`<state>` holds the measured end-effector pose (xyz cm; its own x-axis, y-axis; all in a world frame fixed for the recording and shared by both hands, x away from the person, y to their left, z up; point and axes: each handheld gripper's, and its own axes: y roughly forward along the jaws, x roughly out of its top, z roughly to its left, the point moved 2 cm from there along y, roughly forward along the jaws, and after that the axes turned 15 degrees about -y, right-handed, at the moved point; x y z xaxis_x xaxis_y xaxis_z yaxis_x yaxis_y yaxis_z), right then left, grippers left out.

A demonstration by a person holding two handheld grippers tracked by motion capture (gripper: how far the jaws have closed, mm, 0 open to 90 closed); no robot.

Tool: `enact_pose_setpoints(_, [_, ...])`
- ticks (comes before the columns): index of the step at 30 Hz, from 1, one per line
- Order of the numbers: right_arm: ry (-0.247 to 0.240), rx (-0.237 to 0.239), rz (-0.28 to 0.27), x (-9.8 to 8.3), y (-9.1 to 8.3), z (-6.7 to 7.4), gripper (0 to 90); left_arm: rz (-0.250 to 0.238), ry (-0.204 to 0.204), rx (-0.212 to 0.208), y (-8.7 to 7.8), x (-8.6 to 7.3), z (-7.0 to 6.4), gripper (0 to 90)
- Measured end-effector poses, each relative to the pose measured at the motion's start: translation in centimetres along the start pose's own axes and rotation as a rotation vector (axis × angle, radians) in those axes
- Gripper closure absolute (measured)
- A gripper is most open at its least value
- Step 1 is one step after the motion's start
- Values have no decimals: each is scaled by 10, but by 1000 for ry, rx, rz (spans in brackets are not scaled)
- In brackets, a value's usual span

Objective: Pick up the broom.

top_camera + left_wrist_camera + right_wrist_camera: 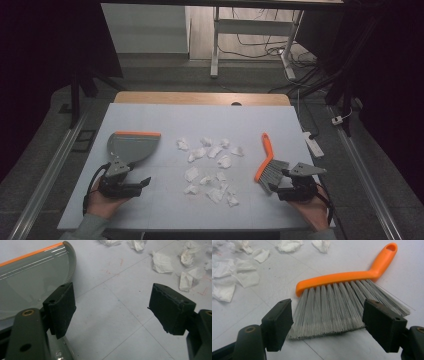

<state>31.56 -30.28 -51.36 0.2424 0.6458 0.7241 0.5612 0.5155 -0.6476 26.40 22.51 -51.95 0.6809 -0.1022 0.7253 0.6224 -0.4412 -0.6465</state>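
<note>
Left gripper sits low on the white table, jaws spread wide, nothing between them but bare board. Grey dustpan with orange lip lies just beyond and to the left of its jaws; in the left gripper view the dustpan runs behind the left jaw, touching or not, can't tell. Pan looks empty in both views. Past the right jaw, well apart, crumpled paper scraps lie loose. In the high view the scraps are scattered over the middle of the table, between the two grippers, nothing blocking either one's way to them. Right gripper also has jaws spread wide, gripping nothing. Orange-handled brush lies flat just ahead of its jaws; right gripper view shows the brush with grey bristle tips pointing at the jaws, spanning the gap, handle angled up to the right, scraps off beyond the left jaw. High view adds desk legs and floor cables behind the table.
</note>
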Motion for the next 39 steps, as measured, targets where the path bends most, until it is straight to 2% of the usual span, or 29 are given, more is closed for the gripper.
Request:
enact_pose_setpoints(11, [-11,12,-3,4,-1,2,243,-3,-2,-3,0,1,0,226])
enact_pose_setpoints(20, [16,24,4,7,-3,1,262,-6,9,-2,0,1,-2,226])
enact_pose_setpoints(26, [-11,39,11,10,-4,4,263,-16,8,-4,0,3,-3,226])
enact_pose_setpoints(31, [-2,25,8,15,-4,3,275,-9,15,1,1,3,-4,227])
enact_pose_setpoints(33, [8,8,18,18,-3,2,273,-18,7,-5,0,4,-4,227])
enact_pose_setpoints(35, [22,15,32,21,-2,1,270,-19,14,-8,0,4,-3,229])
enact_pose_setpoints(39, [8,-10,54,31,-1,0,264,-10,25,-12,2,4,-3,231])
